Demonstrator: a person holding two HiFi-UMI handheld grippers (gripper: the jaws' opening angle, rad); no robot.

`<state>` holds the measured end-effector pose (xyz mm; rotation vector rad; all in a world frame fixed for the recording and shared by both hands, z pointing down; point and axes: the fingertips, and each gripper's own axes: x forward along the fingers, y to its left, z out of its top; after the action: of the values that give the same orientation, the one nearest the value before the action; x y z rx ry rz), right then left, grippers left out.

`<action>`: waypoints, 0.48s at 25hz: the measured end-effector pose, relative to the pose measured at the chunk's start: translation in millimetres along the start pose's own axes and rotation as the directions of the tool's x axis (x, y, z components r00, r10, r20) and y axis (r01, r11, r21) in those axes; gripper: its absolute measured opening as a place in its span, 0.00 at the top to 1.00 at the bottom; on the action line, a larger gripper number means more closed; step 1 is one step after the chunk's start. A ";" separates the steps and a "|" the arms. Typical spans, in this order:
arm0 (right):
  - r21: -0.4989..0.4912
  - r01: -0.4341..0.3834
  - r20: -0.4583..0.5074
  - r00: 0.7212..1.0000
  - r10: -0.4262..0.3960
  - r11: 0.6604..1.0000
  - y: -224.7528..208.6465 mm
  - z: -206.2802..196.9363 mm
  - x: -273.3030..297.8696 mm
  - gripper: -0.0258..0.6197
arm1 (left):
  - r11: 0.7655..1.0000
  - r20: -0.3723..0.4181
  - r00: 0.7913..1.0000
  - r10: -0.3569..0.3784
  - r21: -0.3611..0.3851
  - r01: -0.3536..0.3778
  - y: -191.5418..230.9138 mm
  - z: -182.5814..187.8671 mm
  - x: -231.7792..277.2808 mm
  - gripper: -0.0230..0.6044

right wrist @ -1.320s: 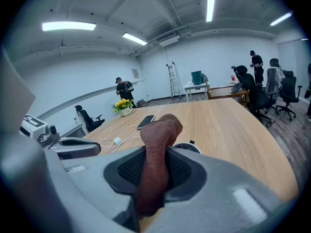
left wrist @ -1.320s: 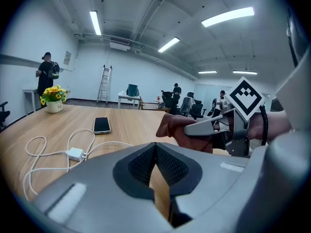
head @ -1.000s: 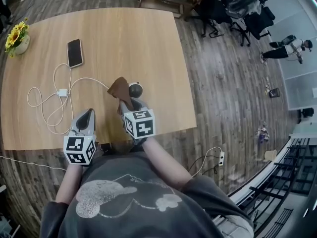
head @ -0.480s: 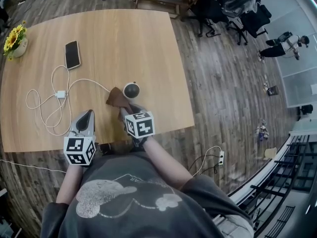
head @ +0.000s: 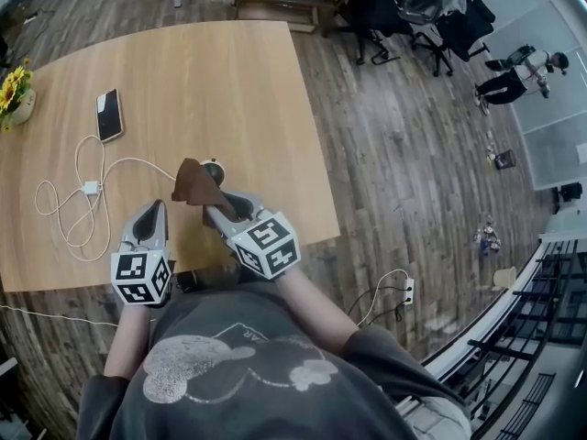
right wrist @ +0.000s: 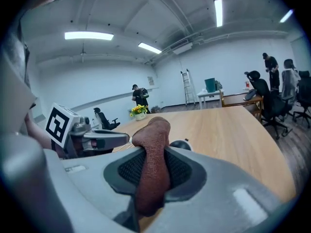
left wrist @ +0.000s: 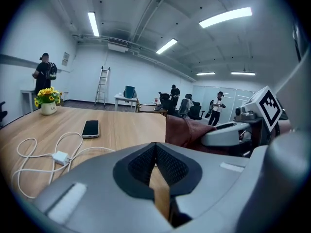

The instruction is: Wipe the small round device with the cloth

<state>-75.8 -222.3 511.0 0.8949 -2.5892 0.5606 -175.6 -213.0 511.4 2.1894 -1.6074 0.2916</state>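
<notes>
The small round device (head: 215,167), a dark dome on a white base, sits on the wooden table (head: 238,81) with a white cable (head: 138,163) running to it. In the head view my right gripper (head: 218,209) is shut on a brown cloth (head: 193,183), whose free end hangs just left of the device and covers part of it. In the right gripper view the cloth (right wrist: 154,144) is pinched between the jaws of that gripper (right wrist: 153,159), and the device (right wrist: 183,144) peeks out behind it. My left gripper (head: 154,211) rests near the table's front edge, shut and empty (left wrist: 155,149).
A black phone (head: 108,115) lies at the far left of the table, with a white charger block (head: 90,188) and looped cable nearer me. A pot of yellow flowers (head: 11,90) stands at the left edge. Office chairs (head: 431,7) and people stand beyond the table.
My right gripper drew the cloth back from the device toward me, then brought it up against the device's left side. The left gripper stayed put. The head view shifted.
</notes>
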 end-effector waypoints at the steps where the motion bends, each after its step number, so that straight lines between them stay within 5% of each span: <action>1: 0.013 0.001 0.021 1.000 -0.001 1.000 -9.1 5.2 -8.7 0.83 | 1.000 0.007 1.000 0.006 -0.002 -0.006 -7.0 2.9 3.2 0.93; 12: 0.057 -0.050 0.037 0.998 0.048 0.997 -102.8 3.0 -52.6 0.83 | 0.991 0.002 0.991 0.131 -0.030 -0.131 -67.3 16.0 20.6 0.93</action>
<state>28.7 -271.4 511.3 0.8696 -2.6452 0.6423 -106.6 -220.7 492.0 2.0674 -1.7499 0.2997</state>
